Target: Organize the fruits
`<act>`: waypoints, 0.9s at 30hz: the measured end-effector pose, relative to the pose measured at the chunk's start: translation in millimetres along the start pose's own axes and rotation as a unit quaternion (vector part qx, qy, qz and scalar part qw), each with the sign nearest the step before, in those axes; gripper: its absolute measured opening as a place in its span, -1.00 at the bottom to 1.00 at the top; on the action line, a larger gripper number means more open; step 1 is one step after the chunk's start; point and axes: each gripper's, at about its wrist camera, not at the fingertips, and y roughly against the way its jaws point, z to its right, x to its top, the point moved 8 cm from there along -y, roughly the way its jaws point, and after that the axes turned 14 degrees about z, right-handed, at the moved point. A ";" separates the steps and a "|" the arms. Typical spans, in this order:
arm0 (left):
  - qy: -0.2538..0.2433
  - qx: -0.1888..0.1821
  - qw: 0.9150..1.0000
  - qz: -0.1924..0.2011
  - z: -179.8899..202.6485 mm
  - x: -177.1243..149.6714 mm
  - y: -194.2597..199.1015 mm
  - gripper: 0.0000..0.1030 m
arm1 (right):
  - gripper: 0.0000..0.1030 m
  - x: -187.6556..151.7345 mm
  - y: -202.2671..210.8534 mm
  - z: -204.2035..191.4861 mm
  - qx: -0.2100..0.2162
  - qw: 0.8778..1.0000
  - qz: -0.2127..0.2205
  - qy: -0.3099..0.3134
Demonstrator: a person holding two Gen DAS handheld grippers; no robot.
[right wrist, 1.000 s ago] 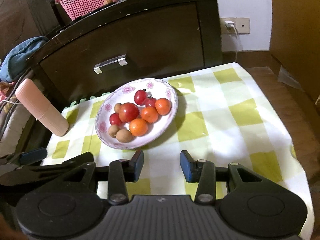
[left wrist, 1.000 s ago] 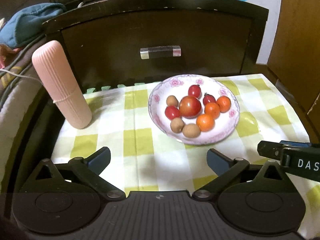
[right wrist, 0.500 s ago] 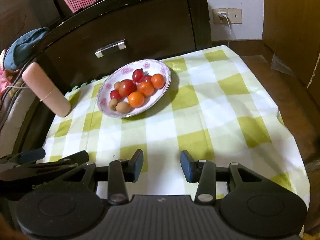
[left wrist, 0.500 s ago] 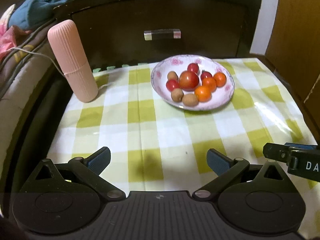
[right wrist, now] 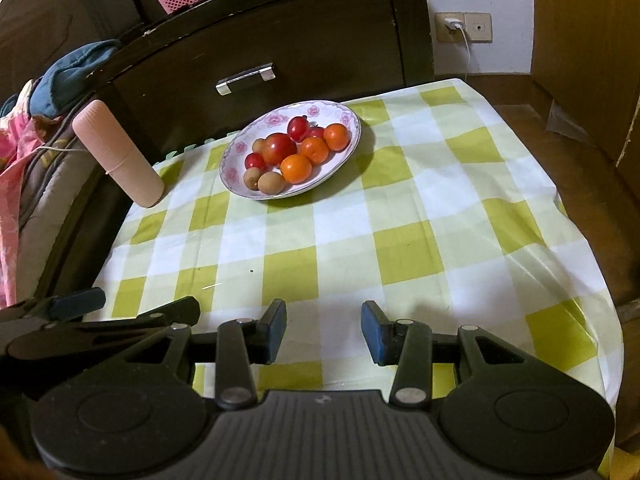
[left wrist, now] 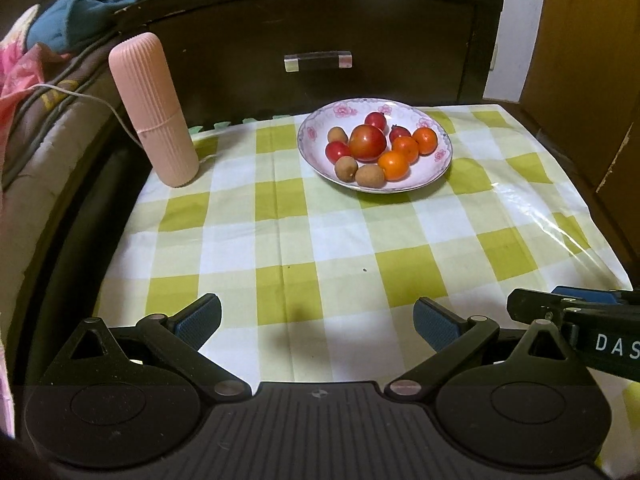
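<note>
Both the left gripper (left wrist: 316, 320) and the right gripper (right wrist: 323, 330) hover empty with jaws apart over the checkered desk (left wrist: 340, 240), well short of the fruits (left wrist: 378, 148) heaped in the floral plate (left wrist: 312, 136).

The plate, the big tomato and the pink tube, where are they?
plate (left wrist: 434, 128), left wrist view, bare flowered rim at the right.
big tomato (left wrist: 367, 143), left wrist view, middle of its skin.
pink tube (right wrist: 120, 156), right wrist view, middle of its ribbed side.
</note>
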 end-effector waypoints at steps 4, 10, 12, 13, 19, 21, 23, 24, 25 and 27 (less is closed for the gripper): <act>-0.002 0.001 1.000 0.003 0.5 -1.4 3.5 1.00 | -0.22 -3.8 2.6 -2.5 0.004 1.000 -0.002 0.001; 0.000 0.002 1.000 0.002 -0.5 -5.2 8.1 1.00 | -0.22 -9.2 6.5 -3.6 0.006 1.000 -0.002 0.003; 0.001 0.004 1.000 0.003 -0.9 -6.7 11.3 1.00 | -0.22 -10.9 8.5 -3.9 0.007 1.000 -0.003 0.002; 0.000 0.004 1.000 0.005 -1.2 -7.7 13.5 1.00 | -0.22 -11.9 9.9 -4.2 0.007 1.000 -0.004 0.002; 0.000 0.006 1.000 0.012 -3.6 -11.7 23.9 1.00 | -0.22 -17.4 19.6 -9.0 0.014 1.000 -0.002 0.004; -0.001 0.007 1.000 0.012 -3.7 -12.8 25.7 1.00 | -0.22 -18.5 22.4 -10.5 0.015 1.000 0.000 0.007; 0.000 0.008 1.000 0.010 -3.7 -14.2 26.9 1.00 | -0.22 -19.3 24.6 -11.9 0.015 1.000 0.002 0.010; 0.000 0.008 1.000 0.009 -3.4 -15.0 27.4 1.00 | -0.22 -20.0 25.4 -12.1 0.014 1.000 0.002 0.011; 0.000 0.007 1.000 0.010 -3.4 -15.5 28.0 1.00 | -0.22 -20.7 26.1 -12.2 0.015 1.000 0.002 0.011; -0.001 0.006 1.000 0.010 -3.4 -15.9 29.3 1.00 | -0.22 -21.9 27.0 -11.9 0.015 1.000 0.002 0.009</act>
